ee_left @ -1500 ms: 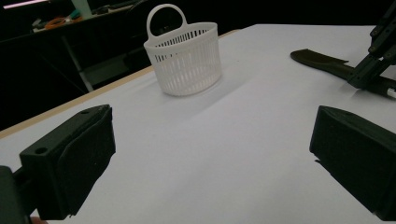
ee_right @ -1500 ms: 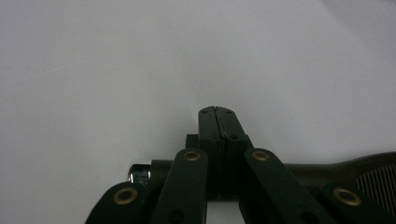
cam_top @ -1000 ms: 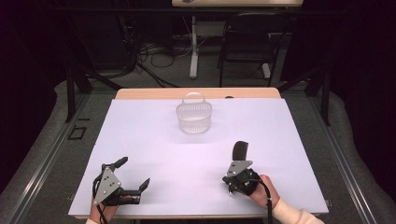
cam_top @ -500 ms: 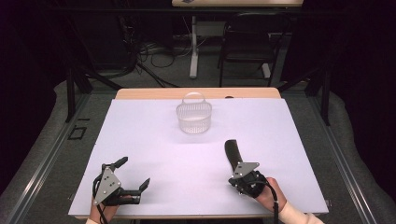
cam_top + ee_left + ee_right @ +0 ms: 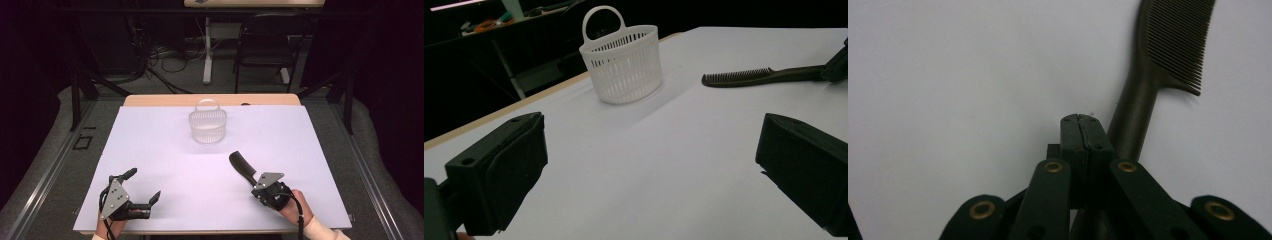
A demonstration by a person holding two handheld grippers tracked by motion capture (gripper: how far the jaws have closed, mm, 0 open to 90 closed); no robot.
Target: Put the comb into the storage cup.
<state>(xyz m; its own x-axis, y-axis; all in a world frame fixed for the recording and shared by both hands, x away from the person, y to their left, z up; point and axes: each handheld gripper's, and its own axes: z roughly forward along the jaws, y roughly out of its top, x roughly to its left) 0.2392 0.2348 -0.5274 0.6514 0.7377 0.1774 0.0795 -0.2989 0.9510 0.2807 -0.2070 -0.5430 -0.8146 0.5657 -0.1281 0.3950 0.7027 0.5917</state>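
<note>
From the high view, a white slotted plastic basket with a hoop handle stands toward the far middle of the pale surface, well apart from both hands. The left gripper rests near the front left corner with its fingers spread and nothing between them. The right gripper, near the front right, has its fingers clenched on a dark olive plastic comb that points toward the basket. In the left gripper view, the released fingers frame bare surface, with the basket and the comb beyond them. In the right gripper view, the fingers are pressed together over the comb's handle, its teeth angling away to the upper right.
</note>
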